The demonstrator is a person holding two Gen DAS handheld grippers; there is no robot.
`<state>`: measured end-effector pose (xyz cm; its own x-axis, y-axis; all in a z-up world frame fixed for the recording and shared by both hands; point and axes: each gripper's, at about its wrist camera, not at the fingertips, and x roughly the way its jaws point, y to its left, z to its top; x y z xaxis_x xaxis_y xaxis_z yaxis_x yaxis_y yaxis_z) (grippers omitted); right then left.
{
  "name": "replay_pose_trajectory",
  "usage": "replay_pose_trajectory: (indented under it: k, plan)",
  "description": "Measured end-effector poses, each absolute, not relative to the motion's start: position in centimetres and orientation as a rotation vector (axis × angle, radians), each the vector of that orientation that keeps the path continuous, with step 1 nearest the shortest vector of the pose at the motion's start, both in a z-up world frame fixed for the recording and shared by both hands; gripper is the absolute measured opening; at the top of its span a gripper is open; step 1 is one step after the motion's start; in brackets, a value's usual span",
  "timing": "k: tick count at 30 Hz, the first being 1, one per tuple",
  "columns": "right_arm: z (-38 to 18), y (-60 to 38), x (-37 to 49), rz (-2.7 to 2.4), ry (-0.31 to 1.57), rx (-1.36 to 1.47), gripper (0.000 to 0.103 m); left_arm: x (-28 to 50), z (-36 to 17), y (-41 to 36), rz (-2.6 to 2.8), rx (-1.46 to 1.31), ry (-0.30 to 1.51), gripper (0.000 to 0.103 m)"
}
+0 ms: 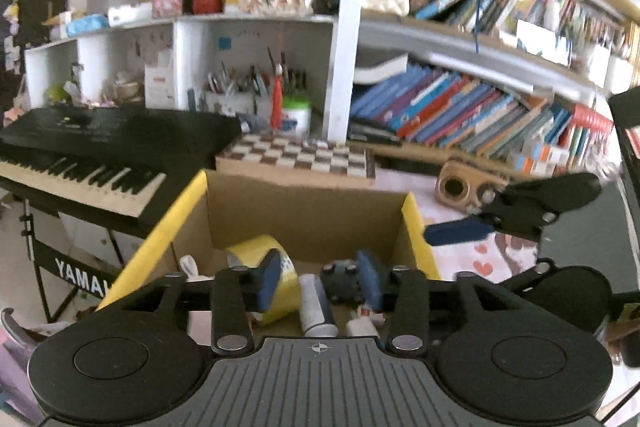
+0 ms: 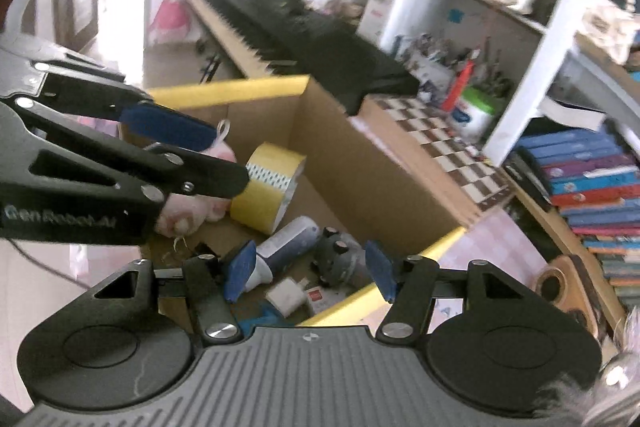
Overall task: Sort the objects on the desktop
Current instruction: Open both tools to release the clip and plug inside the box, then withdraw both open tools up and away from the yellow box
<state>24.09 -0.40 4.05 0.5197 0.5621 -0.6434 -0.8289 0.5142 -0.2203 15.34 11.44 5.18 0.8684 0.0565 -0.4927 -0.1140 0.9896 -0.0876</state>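
Keyboard stand (image 1: 76, 277) reads "YAMA"; left gripper (image 2: 224, 155) marked "GenRobot.AI".

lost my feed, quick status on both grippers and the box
Left gripper and right gripper open, empty, above cardboard box. Yellow tape roll, grey tube, white adapter inside. Nothing in the way.

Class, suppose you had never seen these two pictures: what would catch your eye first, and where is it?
The yellow-rimmed cardboard box sits centre, with a roll of yellow tape lying inside among small items. Behind it on the left stands a black keyboard, and a checkered board lies just beyond the box.
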Motion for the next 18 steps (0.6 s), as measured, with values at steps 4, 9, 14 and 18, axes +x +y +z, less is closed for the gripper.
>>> replay_pose_trajectory:
  k: [4,9,14,18]
  plan:
    - [5.3,-1.9,22.5,0.843,0.526,-0.481,0.056,13.7,5.8,11.6,0.079,-0.135,0.486,0.056]
    - [6.1,-3.4,19.7,0.785,0.506,-0.439,0.054,11.9,5.8,11.4,0.055,-0.122,0.487,0.057]
    - [6.2,-4.8,17.1,0.709,0.507,-0.376,0.054,9.6,5.7,11.3,0.043,-0.113,0.479,0.066]
    - [5.9,-6.0,14.8,0.639,0.514,-0.315,0.054,7.6,5.4,11.1,0.03,-0.107,0.479,0.071]
